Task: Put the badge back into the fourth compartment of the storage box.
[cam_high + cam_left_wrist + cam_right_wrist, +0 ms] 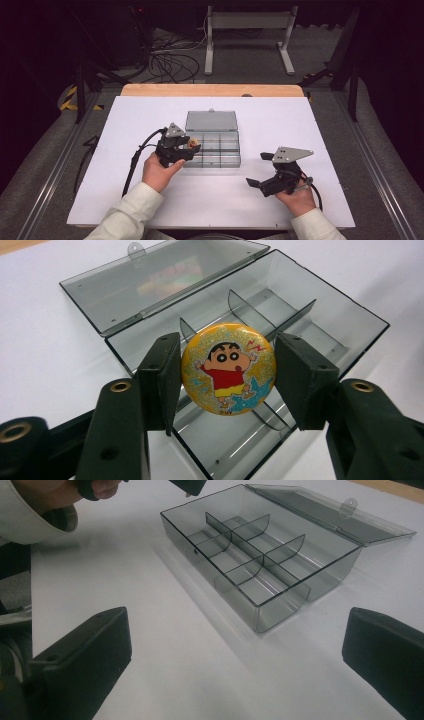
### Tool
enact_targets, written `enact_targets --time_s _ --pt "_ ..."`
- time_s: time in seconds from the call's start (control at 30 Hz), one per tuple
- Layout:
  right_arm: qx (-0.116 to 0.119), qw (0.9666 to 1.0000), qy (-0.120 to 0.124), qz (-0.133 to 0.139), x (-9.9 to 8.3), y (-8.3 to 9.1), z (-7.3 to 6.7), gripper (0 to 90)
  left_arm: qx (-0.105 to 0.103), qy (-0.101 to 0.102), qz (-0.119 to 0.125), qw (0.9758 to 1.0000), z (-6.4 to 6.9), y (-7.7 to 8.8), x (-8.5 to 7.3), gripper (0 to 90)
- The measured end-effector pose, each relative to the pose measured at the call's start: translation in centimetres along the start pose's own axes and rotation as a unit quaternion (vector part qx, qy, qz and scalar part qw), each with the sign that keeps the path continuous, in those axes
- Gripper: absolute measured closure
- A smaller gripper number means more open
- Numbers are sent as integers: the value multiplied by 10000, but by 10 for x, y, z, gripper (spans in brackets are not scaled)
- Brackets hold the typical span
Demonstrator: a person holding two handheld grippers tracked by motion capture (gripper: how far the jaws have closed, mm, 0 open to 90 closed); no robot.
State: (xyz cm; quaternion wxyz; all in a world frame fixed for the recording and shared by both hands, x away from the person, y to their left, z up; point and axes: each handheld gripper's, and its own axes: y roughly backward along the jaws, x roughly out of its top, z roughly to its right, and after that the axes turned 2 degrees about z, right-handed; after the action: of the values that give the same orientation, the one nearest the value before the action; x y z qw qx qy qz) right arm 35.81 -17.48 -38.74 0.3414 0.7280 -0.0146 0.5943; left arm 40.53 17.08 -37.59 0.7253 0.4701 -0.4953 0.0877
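Observation:
A clear grey compartment box (220, 162) lies open mid-table, its lid (211, 120) folded back flat. My left gripper (189, 146) holds a round yellow cartoon badge (228, 368) between its pads, just above the box's near-left corner (165, 405). The badge (192, 144) faces the gripper's camera, gripped at its left and right edges. My right gripper (259, 170) rests open on the table to the right and nearer than the box (255, 565), with nothing between its pads (95, 645). The box compartments look empty.
White sheet (150, 195) covers the table, with a wooden strip (210, 90) along the far edge. Cables (132, 165) trail from the left gripper across the sheet. A metal stand (247, 35) and loose cables sit on the floor beyond.

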Motion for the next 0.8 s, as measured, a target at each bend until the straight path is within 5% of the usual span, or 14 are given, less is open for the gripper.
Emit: enact_targets --time_s 0.33,0.8 --pt "4 10000 -5 -14 -1 0 1 1 42 56 -69 10000 -2 -10 -1 469" --pt "18 10000 -18 -37 -1 -1 1 1 173 105 -458 9987 -1 -20 -4 469"
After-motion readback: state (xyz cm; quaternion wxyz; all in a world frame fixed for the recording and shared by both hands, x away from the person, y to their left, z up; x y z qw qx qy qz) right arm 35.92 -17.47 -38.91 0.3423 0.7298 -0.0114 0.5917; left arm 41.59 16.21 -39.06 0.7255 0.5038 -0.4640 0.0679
